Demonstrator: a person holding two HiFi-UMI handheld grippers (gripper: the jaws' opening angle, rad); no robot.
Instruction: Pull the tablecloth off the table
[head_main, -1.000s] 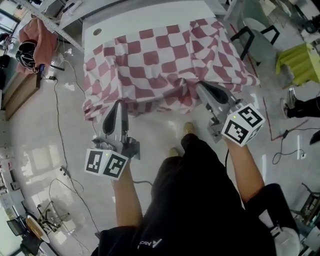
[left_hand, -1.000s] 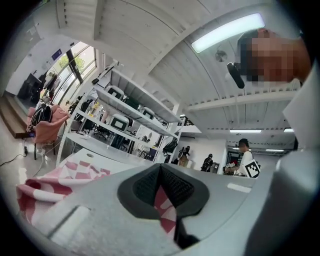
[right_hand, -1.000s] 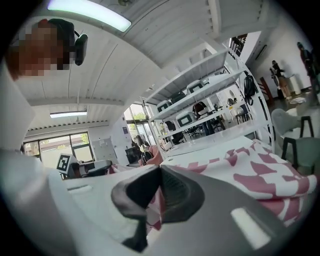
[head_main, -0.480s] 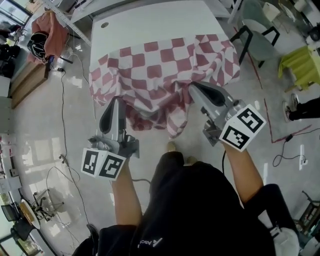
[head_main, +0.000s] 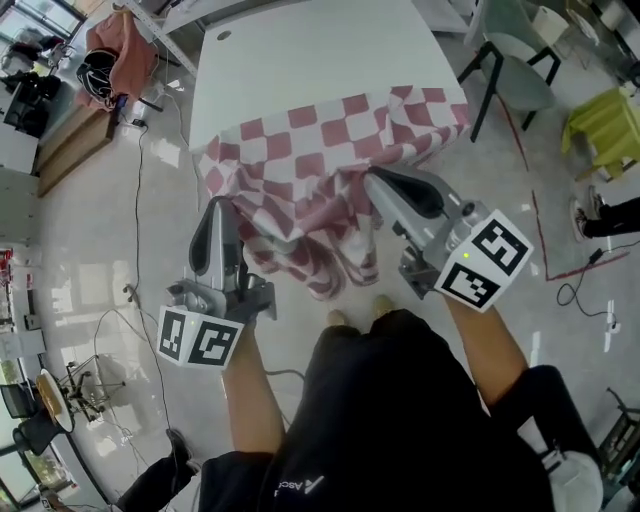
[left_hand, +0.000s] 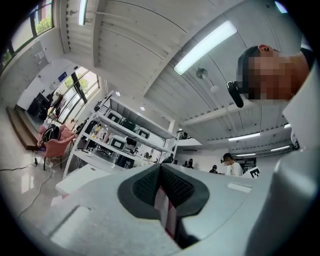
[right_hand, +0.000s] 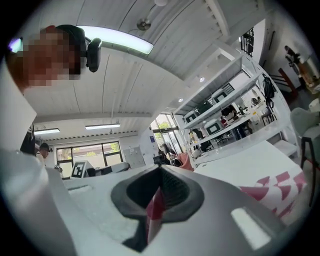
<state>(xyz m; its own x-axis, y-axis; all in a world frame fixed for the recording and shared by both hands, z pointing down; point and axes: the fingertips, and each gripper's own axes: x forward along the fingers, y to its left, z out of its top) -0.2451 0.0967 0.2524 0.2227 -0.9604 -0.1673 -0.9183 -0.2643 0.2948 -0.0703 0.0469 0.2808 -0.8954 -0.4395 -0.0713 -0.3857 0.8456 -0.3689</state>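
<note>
- Overhead, I see a white desk (head_main: 300, 70) standing on a pale glossy floor (head_main: 90, 250); the far part of its top is bare.
- Room: a grey chair (head_main: 510, 75) stands just right of the desk. A pink garment (head_main: 115, 45) is draped at the top left, and a yellow-green cover (head_main: 600, 125) lies well off to the right.
- Tablecloth (head_main: 310, 170): red-and-white checked, lying over the near part of the desk only. Its near edge is bunched and hangs off the desk between the two claws.
- Left claw (head_main: 220, 210): jaws closed, with a thin fold of the tablecloth pinched between the dark pads (left_hand: 145, 186).
- Right claw (head_main: 372, 180): jaws closed the same way on another fold of the tablecloth.
- Shelving (left_hand: 120, 135) beyond the desk, in the left gripper view, holds boxy devices on its tiers; I cannot tell what they are.
</note>
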